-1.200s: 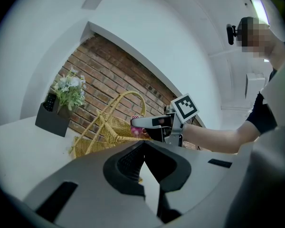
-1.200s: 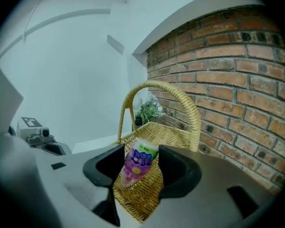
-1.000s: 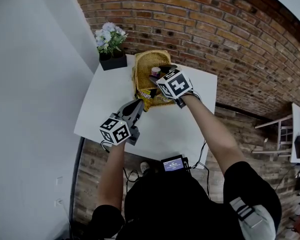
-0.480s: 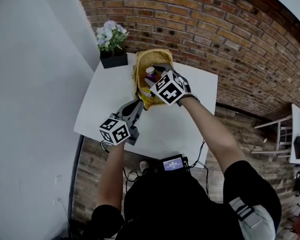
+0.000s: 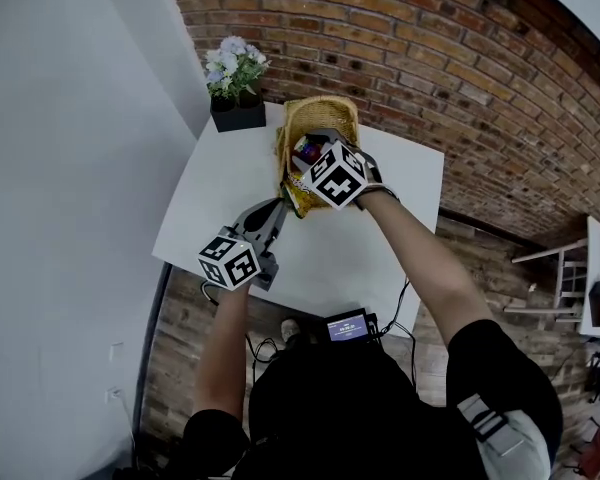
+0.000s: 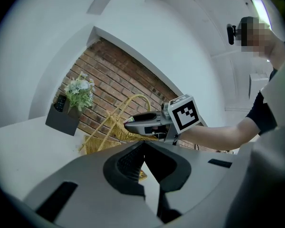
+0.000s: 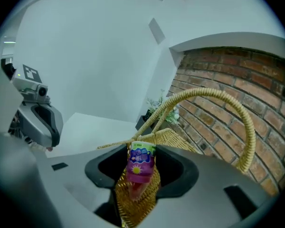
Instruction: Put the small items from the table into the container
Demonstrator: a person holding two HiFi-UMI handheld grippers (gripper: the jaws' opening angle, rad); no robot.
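Cup (image 7: 141, 167), pink with a printed lid, sits lid-up between the jaws of the right gripper (image 7: 142, 150). The jaws are closing, and the lid's edges look to meet both pads, so I judge it pinched rather than loose. In the head view this gripper is at upper centre, tilted down over the wicker basket (image 5: 322, 102), under its arched handle. That puts the cup above the basket floor, likely so that it lands inside and not on the table (image 5: 235, 203). The left gripper (image 6: 143, 146) is at lower left of the head view, over the table's near part. Its jaws are pressed together with nothing in them and it is held level, apparently parked clear of the working hand. A potted plant (image 5: 236, 71) stands at the table's upper-left corner, just beside the basket.
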